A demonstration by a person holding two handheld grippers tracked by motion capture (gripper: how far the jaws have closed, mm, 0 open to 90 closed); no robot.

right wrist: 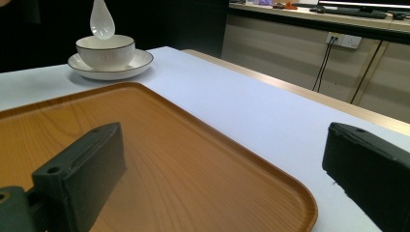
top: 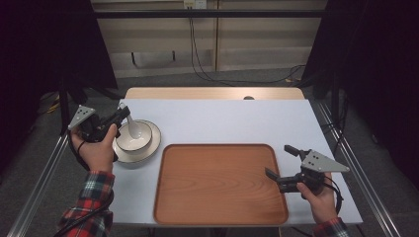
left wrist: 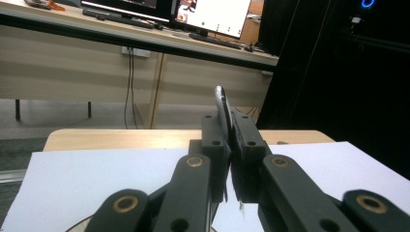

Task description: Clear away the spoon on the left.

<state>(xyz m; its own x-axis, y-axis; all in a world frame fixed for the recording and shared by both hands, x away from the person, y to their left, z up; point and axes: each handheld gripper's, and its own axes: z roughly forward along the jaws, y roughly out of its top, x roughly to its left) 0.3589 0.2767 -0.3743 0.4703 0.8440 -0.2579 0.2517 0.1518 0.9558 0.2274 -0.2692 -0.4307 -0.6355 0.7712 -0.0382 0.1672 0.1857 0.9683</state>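
You are holding the spoon (top: 132,126) by its handle in your left gripper (top: 120,116), whose jaws are pressed together on that thin handle, as the left gripper view is showing edge-on (left wrist: 223,108). The spoon's head is hanging just above or inside the bowl (top: 134,137); from the right gripper view it is sitting just over the rim (right wrist: 102,20), and whether it is touching the bowl I cannot tell. The bowl (right wrist: 105,50) is resting on the plate (top: 152,143), at the left of the white table (top: 222,118), just beside the far left corner of the wooden tray (top: 217,182).

Your right gripper (top: 282,162) is hovering over the right edge of the tray with its jaws spread wide and nothing between them, well apart from the dishes.

Judging by this, you are only beginning: the spoon is gripped and looks lifted, but the tray (right wrist: 169,164) is carrying nothing yet. If the dishes are going onto it, the spoon, bowl and plate are all waiting to be moved, and your right gripper is looking ready to take the plate's rim (right wrist: 140,60) or steady the tray.
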